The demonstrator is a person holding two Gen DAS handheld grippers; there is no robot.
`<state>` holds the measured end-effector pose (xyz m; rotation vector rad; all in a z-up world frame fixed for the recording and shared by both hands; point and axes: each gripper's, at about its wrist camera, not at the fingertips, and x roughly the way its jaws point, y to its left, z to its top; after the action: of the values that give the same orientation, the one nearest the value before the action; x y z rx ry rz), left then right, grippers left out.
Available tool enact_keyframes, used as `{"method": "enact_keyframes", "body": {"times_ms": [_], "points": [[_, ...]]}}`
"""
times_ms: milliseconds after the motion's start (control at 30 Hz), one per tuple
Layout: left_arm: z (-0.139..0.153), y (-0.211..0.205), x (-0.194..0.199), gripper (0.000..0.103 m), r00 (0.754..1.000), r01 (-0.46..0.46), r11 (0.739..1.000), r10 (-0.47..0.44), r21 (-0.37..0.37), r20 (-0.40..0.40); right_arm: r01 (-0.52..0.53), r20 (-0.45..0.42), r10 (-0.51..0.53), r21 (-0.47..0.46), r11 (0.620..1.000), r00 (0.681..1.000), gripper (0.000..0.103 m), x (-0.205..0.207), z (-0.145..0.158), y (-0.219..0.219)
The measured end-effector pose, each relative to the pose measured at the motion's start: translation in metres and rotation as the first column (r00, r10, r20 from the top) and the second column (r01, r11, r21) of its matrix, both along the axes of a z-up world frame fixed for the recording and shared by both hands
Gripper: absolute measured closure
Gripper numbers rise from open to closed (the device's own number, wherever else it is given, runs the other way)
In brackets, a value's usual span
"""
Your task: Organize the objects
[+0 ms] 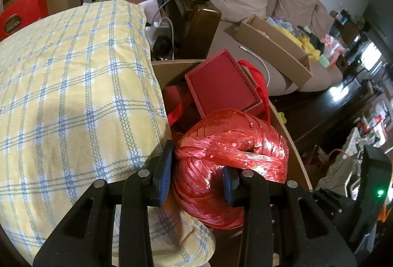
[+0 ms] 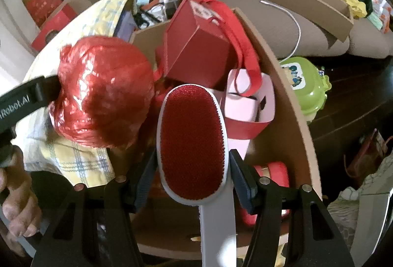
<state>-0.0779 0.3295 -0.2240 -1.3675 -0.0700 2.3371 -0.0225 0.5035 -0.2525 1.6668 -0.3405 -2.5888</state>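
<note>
The left gripper [image 1: 196,173] is clamping the red twine ball [image 1: 231,163] and the right gripper [image 2: 192,176] the lint brush [image 2: 192,141], both over the crowded cardboard box [image 2: 289,119]; either risks snagging the red strap [image 2: 245,45].

The ball of red raffia twine [image 1: 231,163] is glossy crinkled plastic, the checked pillow [image 1: 73,85] soft woven cloth, the open box [image 2: 292,124] matt brown cardboard, the lint brush [image 2: 192,141] red napped fabric in smooth white plastic, and the red case [image 1: 221,85] matt, leather-like.
</note>
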Motion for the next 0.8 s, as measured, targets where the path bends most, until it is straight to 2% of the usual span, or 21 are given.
{"method": "enact_keyframes", "body": {"times_ms": [233, 367, 800], "points": [[-0.001, 0.000, -0.003, 0.071, 1.000, -0.004, 1.000, 0.004, 0.013, 0.002, -0.018, 0.023, 0.017, 0.038, 0.999, 1.000, 0.043, -0.008, -0.007, -0.006], [0.000, -0.001, -0.003, 0.071, 1.000, -0.005, 1.000, 0.005, 0.013, 0.002, -0.020, 0.034, 0.017, 0.100, 0.995, 0.999, 0.043, -0.012, -0.011, -0.009], [0.001, -0.001, -0.004, 0.071, 1.000, -0.006, 1.000, 0.006, 0.018, 0.003, -0.046, 0.091, 0.036, 0.101, 0.994, 0.995, 0.044, -0.025, -0.040, -0.017]]}}
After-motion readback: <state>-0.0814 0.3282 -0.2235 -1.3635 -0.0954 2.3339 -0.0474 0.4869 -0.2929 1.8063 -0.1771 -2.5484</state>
